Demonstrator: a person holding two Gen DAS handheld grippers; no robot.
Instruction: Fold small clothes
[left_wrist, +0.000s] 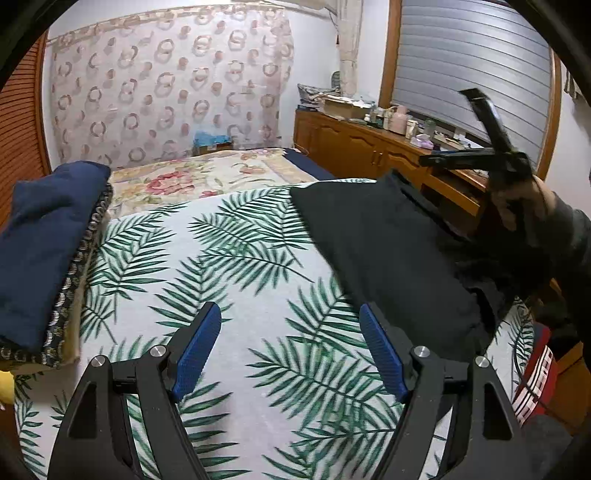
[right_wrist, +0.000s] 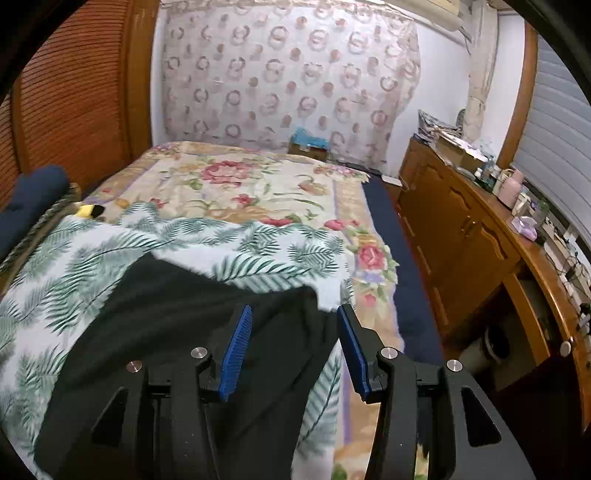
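Two grippers are over the bed, and both hold nothing. The dark garment (left_wrist: 388, 251) lies on the palm-leaf sheet (left_wrist: 236, 280), on your right side, already doubled over, it seems, though the blur at its near edge makes this uncertain. To finish this fold well, lay the cloth flat before you take a new grip: look that the far corner sits square on the layer below, and press out any ridge from the middle outward. Take the next edge only by its corner, with little cloth between the pads.

Your right gripper (right_wrist: 293, 339) stands half open just above the garment's far edge, pointing down at a slope, pads free of the cloth. Your left gripper (left_wrist: 290, 347) hovers wide over bare sheet, tilted down too, beside the garment. At the left a folded navy pile (left_wrist: 48, 240) waits.
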